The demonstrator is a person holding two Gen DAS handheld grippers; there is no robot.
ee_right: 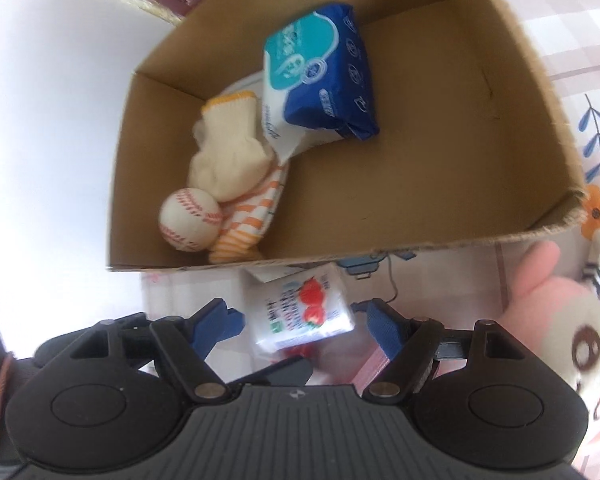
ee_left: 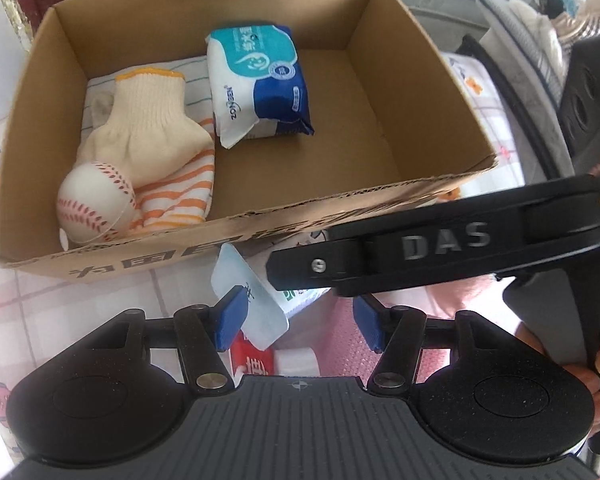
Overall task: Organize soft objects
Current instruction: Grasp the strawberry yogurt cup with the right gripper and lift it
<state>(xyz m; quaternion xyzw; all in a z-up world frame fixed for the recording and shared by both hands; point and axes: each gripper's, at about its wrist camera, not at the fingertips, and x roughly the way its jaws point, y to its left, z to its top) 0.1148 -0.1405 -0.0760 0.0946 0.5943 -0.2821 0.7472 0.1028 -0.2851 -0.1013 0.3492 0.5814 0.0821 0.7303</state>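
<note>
A cardboard box point(ee_left: 380, 208) point(ee_right: 532, 64) holds a blue-and-white tissue pack point(ee_left: 260, 80) point(ee_right: 320, 80), a cream knit glove point(ee_left: 144, 120) point(ee_right: 228, 152), an orange-striped cloth point(ee_left: 176, 196) point(ee_right: 248, 224) and a baseball point(ee_left: 96, 202) point(ee_right: 190, 220). A small tissue packet with strawberry print point(ee_right: 304, 312) point(ee_left: 252, 304) lies in front of the box. My left gripper point(ee_left: 296, 320) is open, its left pad touching the packet. My right gripper point(ee_right: 304, 324) is open, with the packet between its fingers; its body point(ee_left: 440, 248) crosses the left wrist view.
A pink-and-white plush toy point(ee_right: 560, 328) lies right of the packet. The surface is a checked floral cloth point(ee_left: 100, 308) point(ee_right: 580, 40). A pink textured item point(ee_left: 340, 328) and a red-and-white item point(ee_left: 260, 356) lie under the left gripper. Dark furniture point(ee_left: 588, 100) stands at the right.
</note>
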